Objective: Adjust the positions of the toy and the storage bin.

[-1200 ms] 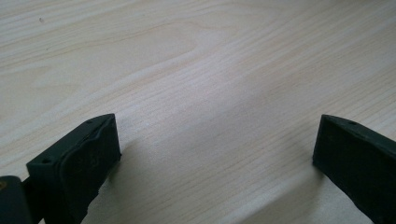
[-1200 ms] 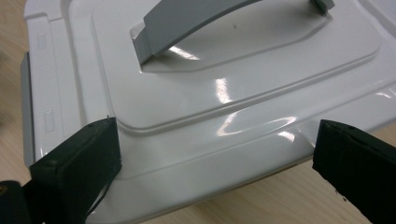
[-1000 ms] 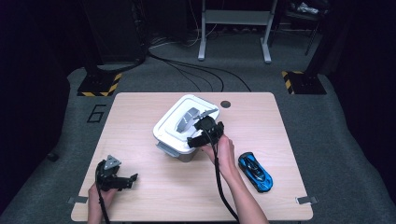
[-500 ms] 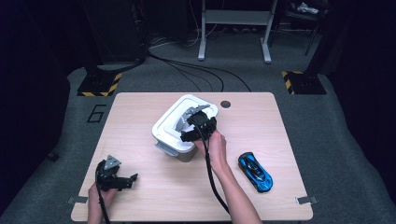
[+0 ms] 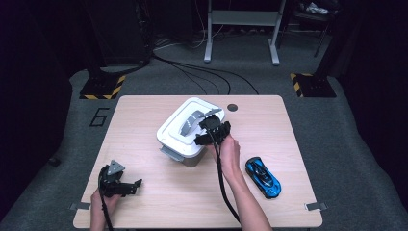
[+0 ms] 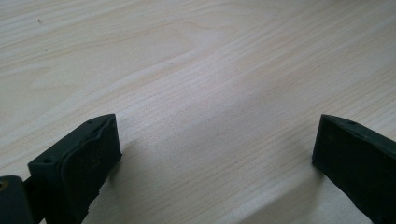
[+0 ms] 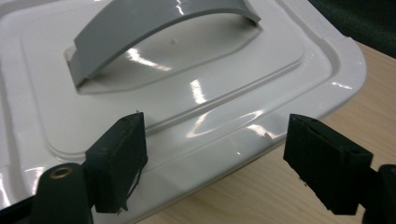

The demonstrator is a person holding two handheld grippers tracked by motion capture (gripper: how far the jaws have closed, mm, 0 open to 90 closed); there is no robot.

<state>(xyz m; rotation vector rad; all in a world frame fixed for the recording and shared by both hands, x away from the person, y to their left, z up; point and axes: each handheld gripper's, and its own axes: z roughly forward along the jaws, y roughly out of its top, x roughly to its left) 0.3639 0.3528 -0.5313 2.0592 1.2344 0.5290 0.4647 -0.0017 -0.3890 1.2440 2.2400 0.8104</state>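
A white lidded box (image 5: 179, 131) with a grey arched handle (image 5: 190, 122) stands mid-table. My right gripper (image 5: 207, 133) hovers at the lid's right edge. In the right gripper view its jaws (image 7: 212, 140) stand apart over the glossy lid rim (image 7: 243, 135), the handle (image 7: 154, 28) just beyond. They have just been closing, and the pads press on nothing. My left gripper (image 5: 134, 186) rests at the front left of the table, wide open over bare wood (image 6: 215, 144). A blue toy car (image 5: 263, 177) lies to the right of my right hand.
The wooden table (image 5: 159, 202) has a small dark round hole (image 5: 233, 107) near its far edge. A black cable trails from each gripper toward the front edge. Dark floor with cables and stand bases lies beyond the table.
My right gripper has shifted slightly at the lid's right edge and its jaws have narrowed a little. The left gripper, the box and the car stay put.
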